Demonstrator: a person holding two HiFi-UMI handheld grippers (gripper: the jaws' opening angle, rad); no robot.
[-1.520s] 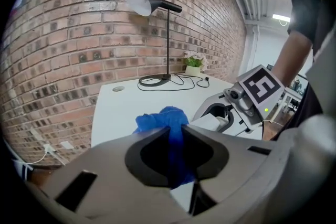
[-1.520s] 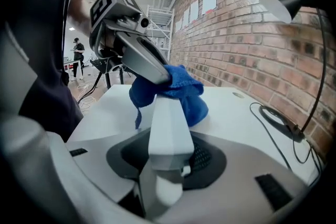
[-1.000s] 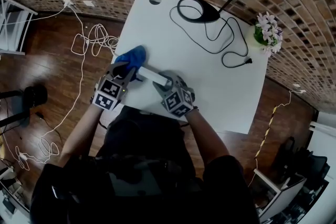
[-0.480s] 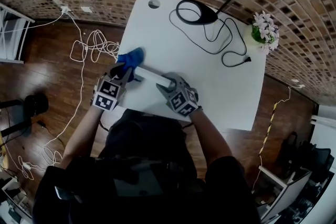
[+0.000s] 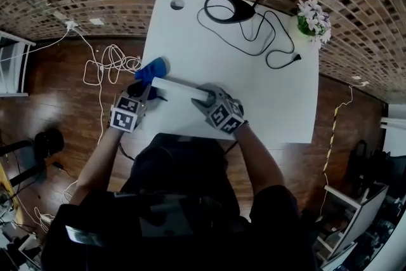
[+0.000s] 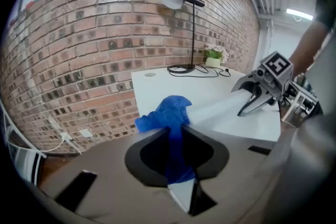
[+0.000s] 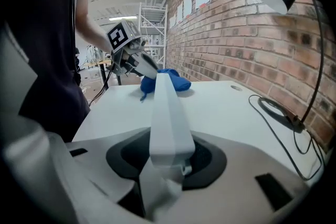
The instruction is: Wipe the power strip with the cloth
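A long white power strip (image 5: pixel 181 87) lies near the front left of the white table (image 5: pixel 266 98). My right gripper (image 5: pixel 204 98) is shut on its right end; in the right gripper view the power strip (image 7: pixel 167 107) runs away from the jaws of that gripper (image 7: pixel 168 141). My left gripper (image 5: pixel 147 87) is shut on a blue cloth (image 5: pixel 152 69) at the strip's left end, by the table's left edge. In the left gripper view the cloth (image 6: pixel 170 115) bunches out from the left gripper (image 6: pixel 177 131) against the strip (image 6: pixel 218 107). The cloth (image 7: pixel 170 82) hides the strip's far tip.
At the table's back stand a black desk lamp base (image 5: pixel 231 9) with a looping black cable (image 5: pixel 273 41) and a small flower pot (image 5: pixel 311 17). A round hole (image 5: pixel 177 4) is in the back left corner. White cords (image 5: pixel 108 61) lie on the wooden floor at left.
My left gripper has drawn the cloth leftward along the strip to its left end, so more of the strip shows. The right gripper has kept its hold in place.
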